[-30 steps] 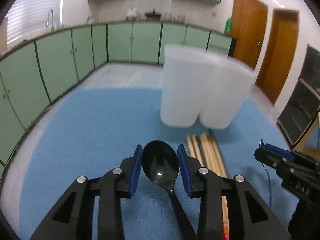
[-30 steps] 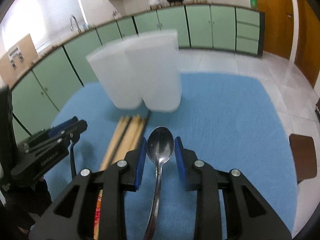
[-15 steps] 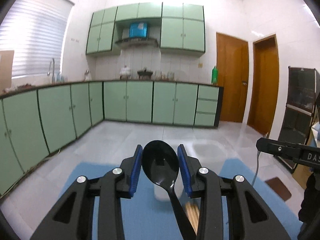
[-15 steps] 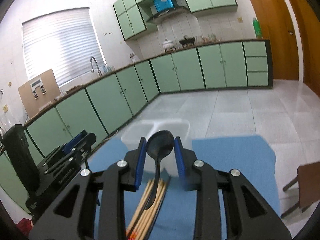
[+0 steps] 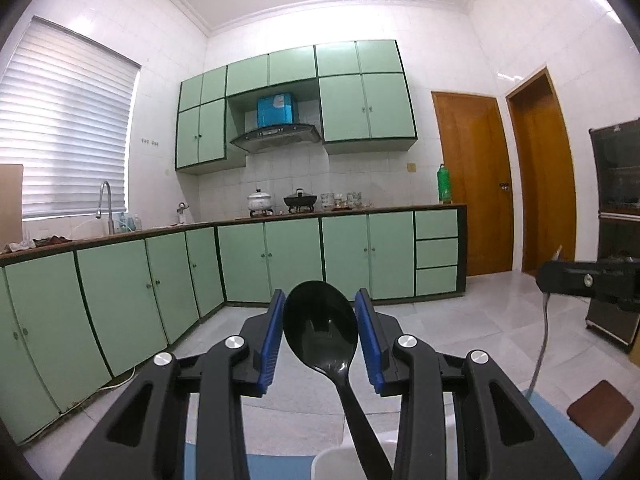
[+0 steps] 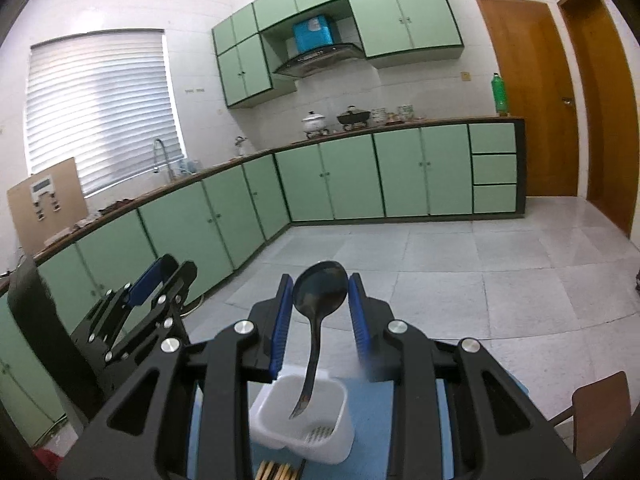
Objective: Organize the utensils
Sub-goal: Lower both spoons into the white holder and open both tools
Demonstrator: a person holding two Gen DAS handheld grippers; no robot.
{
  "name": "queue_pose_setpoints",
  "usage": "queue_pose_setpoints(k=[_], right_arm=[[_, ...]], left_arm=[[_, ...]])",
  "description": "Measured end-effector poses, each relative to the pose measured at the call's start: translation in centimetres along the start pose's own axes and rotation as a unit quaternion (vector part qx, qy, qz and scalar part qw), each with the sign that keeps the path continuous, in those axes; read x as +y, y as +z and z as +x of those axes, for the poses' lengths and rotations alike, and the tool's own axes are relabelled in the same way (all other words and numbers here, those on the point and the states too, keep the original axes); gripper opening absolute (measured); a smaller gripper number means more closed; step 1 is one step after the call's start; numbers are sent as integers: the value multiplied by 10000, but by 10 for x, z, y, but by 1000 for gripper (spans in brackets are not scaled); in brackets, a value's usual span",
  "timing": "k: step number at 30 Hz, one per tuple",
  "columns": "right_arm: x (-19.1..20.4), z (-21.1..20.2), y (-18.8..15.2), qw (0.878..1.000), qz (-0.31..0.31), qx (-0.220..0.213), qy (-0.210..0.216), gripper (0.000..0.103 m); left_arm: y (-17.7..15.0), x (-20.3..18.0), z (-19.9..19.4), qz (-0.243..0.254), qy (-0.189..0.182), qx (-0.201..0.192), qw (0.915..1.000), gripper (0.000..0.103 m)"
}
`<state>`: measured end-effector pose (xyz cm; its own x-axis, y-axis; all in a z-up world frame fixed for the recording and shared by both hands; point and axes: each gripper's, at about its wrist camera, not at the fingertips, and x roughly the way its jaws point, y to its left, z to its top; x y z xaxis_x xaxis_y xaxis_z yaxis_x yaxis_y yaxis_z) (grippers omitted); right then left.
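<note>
At nine o'clock in the right wrist view, the left gripper (image 6: 160, 276) hangs above the floor. In its own view it grasps a black plastic spoon (image 5: 320, 320) between its blue pads (image 5: 272, 336), bowl up toward twelve o'clock, handle running down to six o'clock, where a white container rim (image 5: 332, 458) shows over the blue mat (image 5: 280, 466).

The right gripper (image 6: 316, 304) grasps a metal spoon (image 6: 318, 292) by its bowl; the handle hangs toward six o'clock with its tip inside the white plastic utensil holder (image 6: 304, 420) on the mat. Wooden chopsticks (image 6: 276, 471) lie at six o'clock, just beside the holder. A brown chair (image 6: 600, 412) stands at four o'clock.
</note>
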<state>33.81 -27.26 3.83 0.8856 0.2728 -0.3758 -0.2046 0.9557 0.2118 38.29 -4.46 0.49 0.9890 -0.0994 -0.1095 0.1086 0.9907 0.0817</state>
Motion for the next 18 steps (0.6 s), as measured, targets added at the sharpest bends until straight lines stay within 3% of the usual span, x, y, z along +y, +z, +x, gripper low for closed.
queue_pose_setpoints(k=[6, 12, 18], right_arm=[[-1, 36, -20, 9991, -82, 338, -228, 27], [6, 50, -42, 9971, -198, 715, -177, 29], [14, 26, -52, 9977, -190, 622, -193, 52]], left_arm=[[-23, -1, 16, -119, -99, 289, 9995, 36], [-39, 3, 18, -205, -310, 614, 9974, 37], [-32, 13, -14, -326, -290, 692, 9966, 51]])
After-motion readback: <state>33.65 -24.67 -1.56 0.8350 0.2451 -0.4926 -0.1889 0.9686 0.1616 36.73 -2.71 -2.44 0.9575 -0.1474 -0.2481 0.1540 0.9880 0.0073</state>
